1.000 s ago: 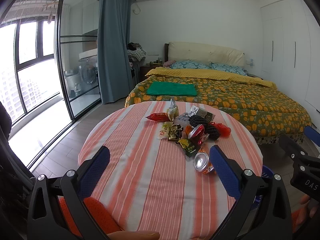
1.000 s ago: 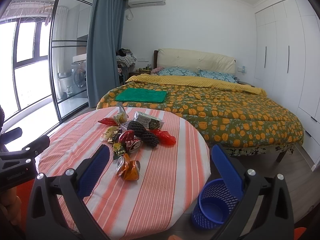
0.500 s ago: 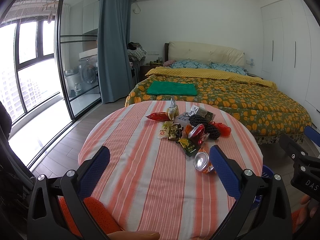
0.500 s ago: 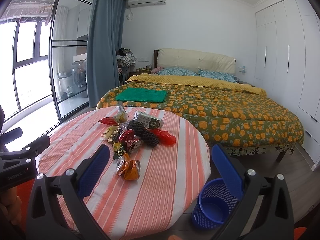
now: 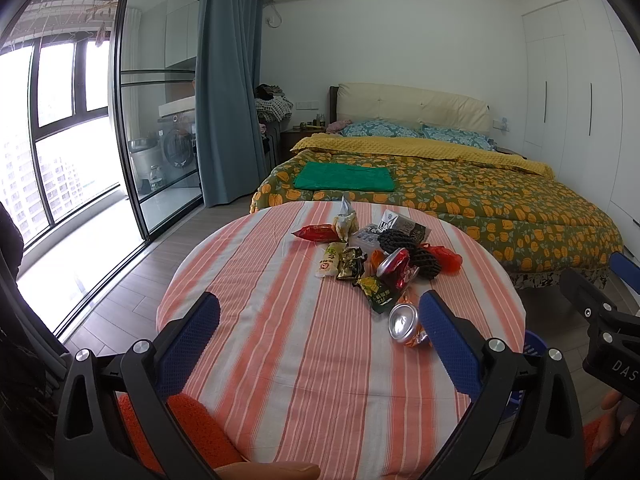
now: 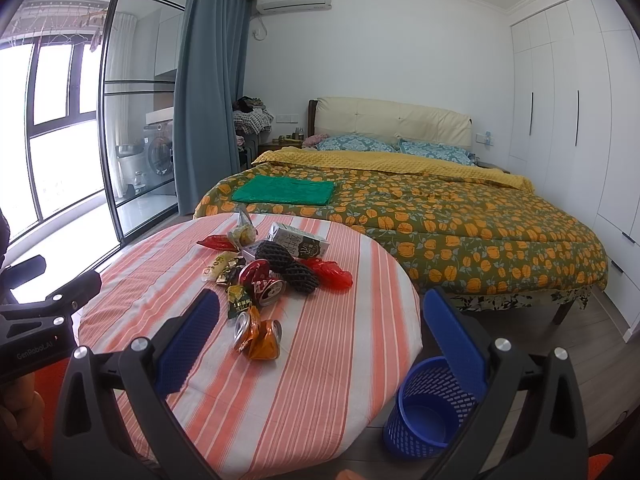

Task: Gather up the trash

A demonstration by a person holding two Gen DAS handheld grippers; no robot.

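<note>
Striped table [image 5: 280,360], trash pile [image 6: 272,276] unchanged since before; both grippers' jaws stay released, empty.

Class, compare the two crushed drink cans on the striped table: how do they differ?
The orange can lies alone, nearest the cameras; the red can sits farther back, touching the pile of wrappers. The orange can is folded nearly double; the red can looks dented but less folded. Both are crushed, lie on their sides and are untouched.
</note>
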